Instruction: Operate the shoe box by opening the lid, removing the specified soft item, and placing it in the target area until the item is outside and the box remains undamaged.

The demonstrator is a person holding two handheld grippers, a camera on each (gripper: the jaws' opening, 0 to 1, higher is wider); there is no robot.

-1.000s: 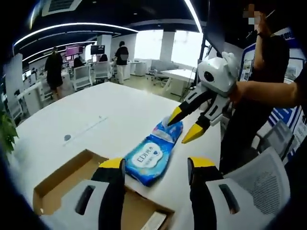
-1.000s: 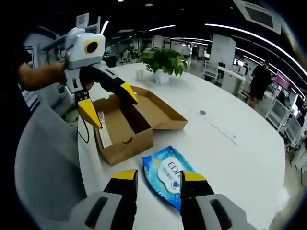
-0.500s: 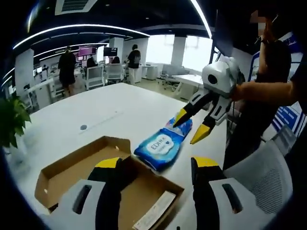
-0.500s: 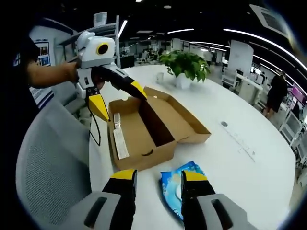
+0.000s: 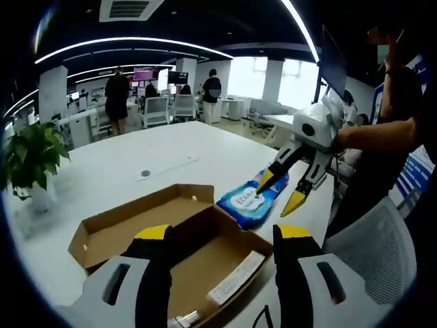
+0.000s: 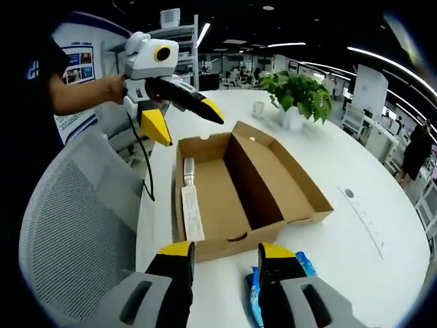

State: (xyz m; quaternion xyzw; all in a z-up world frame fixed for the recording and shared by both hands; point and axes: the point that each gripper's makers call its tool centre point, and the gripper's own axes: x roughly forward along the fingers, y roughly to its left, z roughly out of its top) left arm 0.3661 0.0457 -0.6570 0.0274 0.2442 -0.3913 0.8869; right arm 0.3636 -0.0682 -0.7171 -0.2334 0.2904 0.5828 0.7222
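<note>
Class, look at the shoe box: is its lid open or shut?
Open. The shoe box has its lid folded back flat on the white table, exposing the cardboard interior.

I'm working in an open-plan office. My table [image 5: 130, 160] is a big white meeting table with a round cable port [image 5: 145, 173] set into its top, and a grey mesh office chair [image 6: 75, 225] is pulled up at its near edge. Far across the floor I see rows of desks with monitors [image 5: 145, 74] and white task chairs [image 5: 156, 109], with people standing [image 5: 118, 92] among them. Curved light strips [image 5: 136, 42] run over a dark ceiling (an air vent [image 5: 130, 8] sits up there too). A potted plant [image 6: 298, 92] stands on the table, and printed posters [image 6: 76, 65] hang on the wall at left.
</note>
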